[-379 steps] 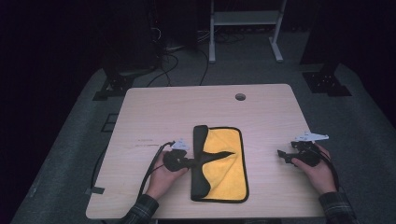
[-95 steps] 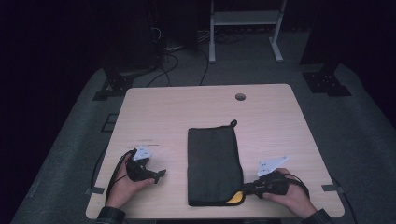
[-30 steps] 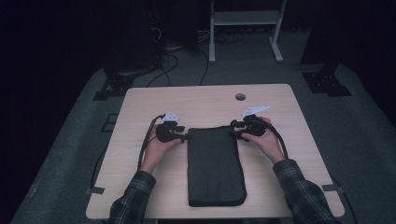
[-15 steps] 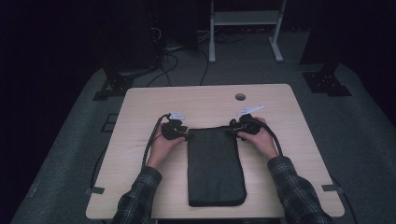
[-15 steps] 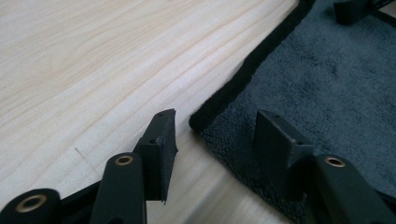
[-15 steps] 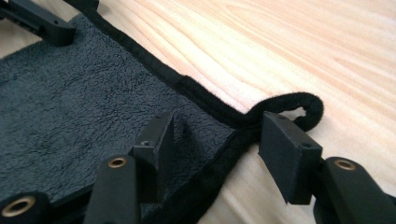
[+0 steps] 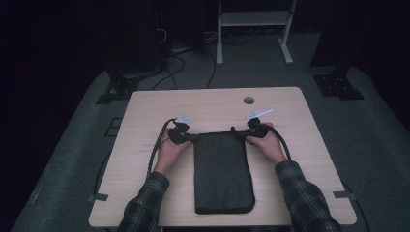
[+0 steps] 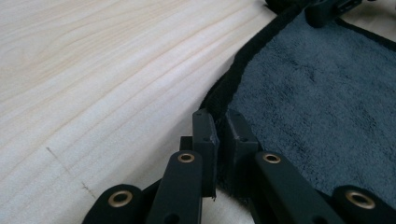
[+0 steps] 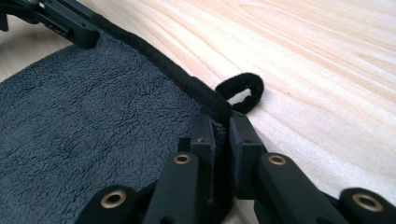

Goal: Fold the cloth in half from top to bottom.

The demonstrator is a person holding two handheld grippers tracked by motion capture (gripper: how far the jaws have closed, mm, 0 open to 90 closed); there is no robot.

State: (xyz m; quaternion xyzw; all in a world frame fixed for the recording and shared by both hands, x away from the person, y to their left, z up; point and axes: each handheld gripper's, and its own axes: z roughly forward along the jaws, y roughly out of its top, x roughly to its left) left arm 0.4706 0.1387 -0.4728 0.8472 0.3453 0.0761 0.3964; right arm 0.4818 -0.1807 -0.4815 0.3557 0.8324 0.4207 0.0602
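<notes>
Both tools (image 7: 192, 137) (image 7: 240, 134) on cloth (image 7: 222, 169) corners

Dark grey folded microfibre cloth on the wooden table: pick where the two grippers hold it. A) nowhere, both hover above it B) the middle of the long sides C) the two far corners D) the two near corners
C: the left gripper and right gripper are each shut on a far corner of the dark grey folded microfibre cloth, pads pinching its black edging.

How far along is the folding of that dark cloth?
Looks about midway. Done: the dark towel already lies folded into a long narrow strip on the table. In hand: the left hand-held gripper and right hand-held gripper have just closed on its two far corners. Left, probably: bringing that far edge toward the person to fold again.
</notes>
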